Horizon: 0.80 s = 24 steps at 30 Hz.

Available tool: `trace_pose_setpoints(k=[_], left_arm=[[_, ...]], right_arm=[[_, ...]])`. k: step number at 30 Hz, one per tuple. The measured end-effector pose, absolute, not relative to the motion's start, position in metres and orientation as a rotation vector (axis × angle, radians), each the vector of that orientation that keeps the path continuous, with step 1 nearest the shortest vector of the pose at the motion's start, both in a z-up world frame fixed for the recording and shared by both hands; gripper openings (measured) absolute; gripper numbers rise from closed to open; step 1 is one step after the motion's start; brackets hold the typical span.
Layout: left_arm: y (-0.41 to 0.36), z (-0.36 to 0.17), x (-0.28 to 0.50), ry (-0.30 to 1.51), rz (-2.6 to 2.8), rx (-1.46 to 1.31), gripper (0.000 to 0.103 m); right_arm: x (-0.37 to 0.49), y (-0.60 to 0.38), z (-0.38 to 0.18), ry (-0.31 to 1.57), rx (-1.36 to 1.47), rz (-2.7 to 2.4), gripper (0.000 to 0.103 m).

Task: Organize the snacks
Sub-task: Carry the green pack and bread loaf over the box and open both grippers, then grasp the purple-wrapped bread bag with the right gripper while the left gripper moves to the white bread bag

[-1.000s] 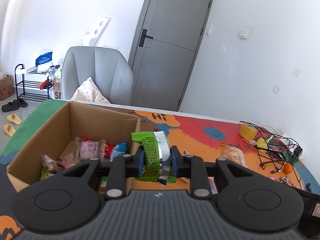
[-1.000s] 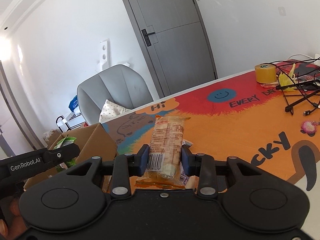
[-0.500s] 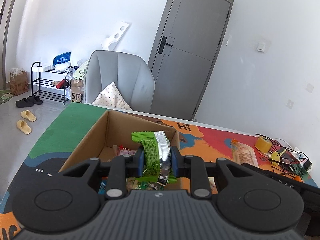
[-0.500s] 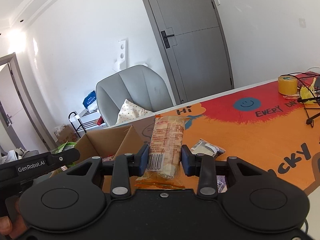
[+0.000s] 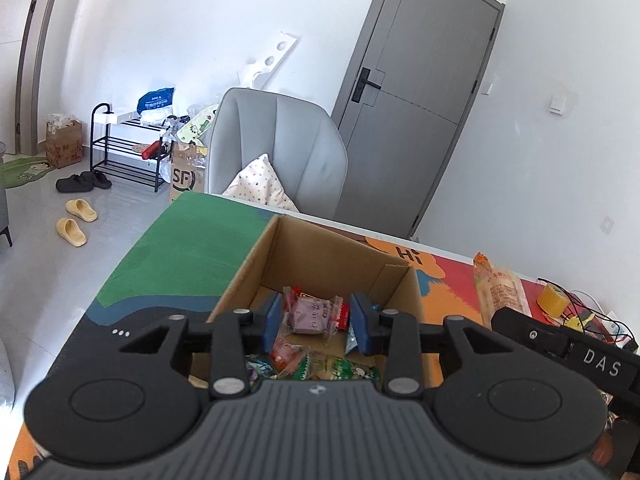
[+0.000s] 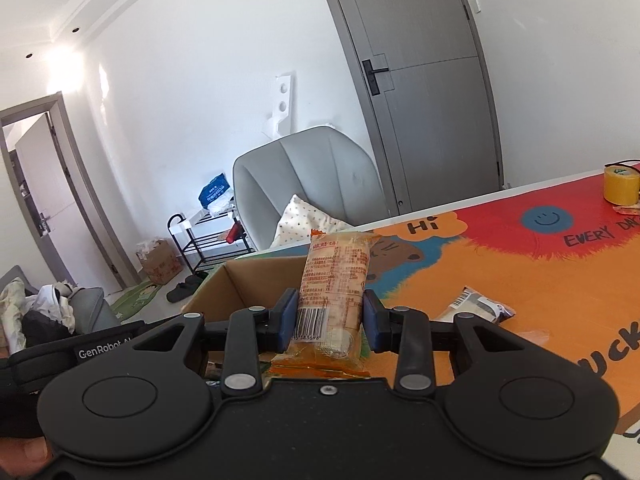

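An open cardboard box (image 5: 320, 256) stands on the colourful table mat and holds several snack packets, among them a pink-red packet (image 5: 314, 314) and green packets (image 5: 344, 368). My left gripper (image 5: 316, 322) hovers open and empty above the box. My right gripper (image 6: 330, 318) is shut on an orange cracker packet (image 6: 334, 280), held upright just right of the box (image 6: 248, 284). The cracker packet also shows in the left wrist view (image 5: 498, 288).
A grey-white snack packet (image 6: 476, 306) lies on the mat to the right. A yellow tape roll (image 6: 620, 184) and a wire rack (image 5: 588, 320) sit at the far right. A grey chair (image 5: 276, 152) stands behind the table.
My left gripper opened and the green packet dropped out of it into the box. Both grippers moved left, and the right gripper came closer to the box with the cracker packet.
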<state>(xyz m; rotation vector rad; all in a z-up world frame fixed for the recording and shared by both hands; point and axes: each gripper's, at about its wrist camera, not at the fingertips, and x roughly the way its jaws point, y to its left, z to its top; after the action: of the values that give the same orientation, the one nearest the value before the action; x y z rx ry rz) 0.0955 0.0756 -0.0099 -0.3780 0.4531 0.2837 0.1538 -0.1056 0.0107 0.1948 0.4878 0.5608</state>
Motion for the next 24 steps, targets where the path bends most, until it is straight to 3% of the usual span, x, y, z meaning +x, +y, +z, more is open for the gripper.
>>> trace_pose_setpoints(k=[15,17,19,24], left_arm=[[0.117,-0.008,0.076,0.431,0.367,-0.418,0.053],[0.117,-0.008,0.074,0.429,0.373,-0.423,0.057],[0.118,-0.007,0.073,0.426,0.374,-0.424,0.059],[0.111,-0.005,0.073,0.422,0.362,-0.419,0.068]], right_arm=[[0.147,-0.055,0.012,0.526,0.169,0.689,0.036],[0.147,-0.05,0.011,0.543,0.17,0.719,0.04],[0.146,-0.049,0.009,0.551,0.173,0.714,0.06],[0.146,-0.07,0.011,0.545,0.202,0.657,0.061]])
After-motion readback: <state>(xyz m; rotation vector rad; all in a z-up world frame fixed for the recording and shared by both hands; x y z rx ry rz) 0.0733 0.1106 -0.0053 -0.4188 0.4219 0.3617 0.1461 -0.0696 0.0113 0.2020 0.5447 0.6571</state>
